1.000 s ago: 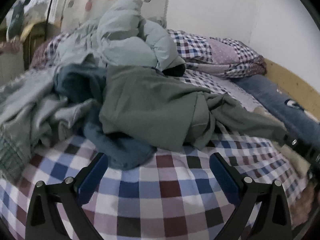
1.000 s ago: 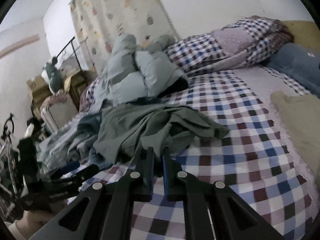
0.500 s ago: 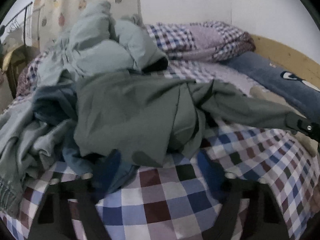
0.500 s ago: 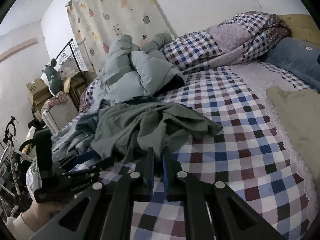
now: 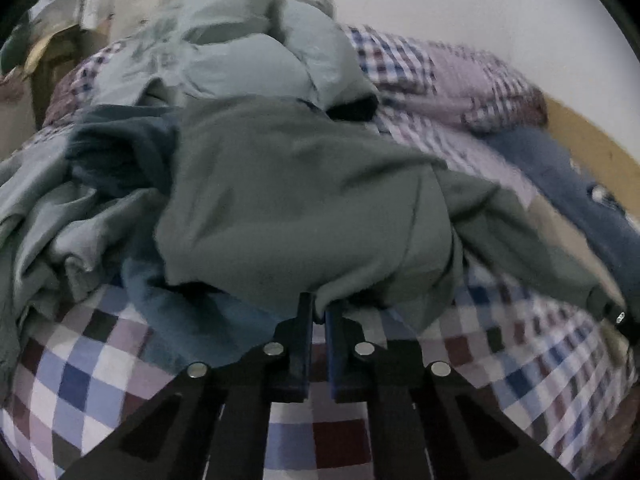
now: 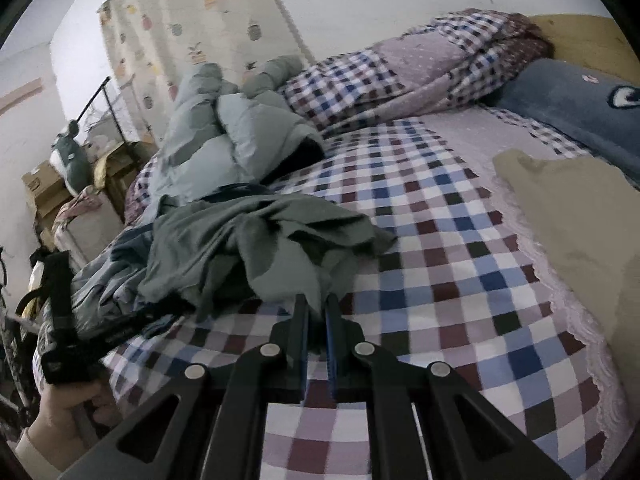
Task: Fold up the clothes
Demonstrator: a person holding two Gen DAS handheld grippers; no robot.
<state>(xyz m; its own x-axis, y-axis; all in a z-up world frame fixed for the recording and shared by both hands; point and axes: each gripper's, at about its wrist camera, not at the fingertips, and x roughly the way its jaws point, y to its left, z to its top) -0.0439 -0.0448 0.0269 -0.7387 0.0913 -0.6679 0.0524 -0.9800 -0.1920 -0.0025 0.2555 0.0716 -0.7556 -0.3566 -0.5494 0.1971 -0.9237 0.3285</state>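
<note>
The grey-green garment lies crumpled on the checked bedsheet. The left gripper pinches its near hem, and the right gripper pinches another edge. Behind it a pale puffy jacket is piled against the wall.

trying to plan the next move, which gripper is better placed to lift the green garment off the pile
Neither alone: both grip it. The left gripper jaws are shut on the green garment at its near hem, the right gripper on an edge toward the open checked bedsheet. The right looks likelier to lead.
</note>
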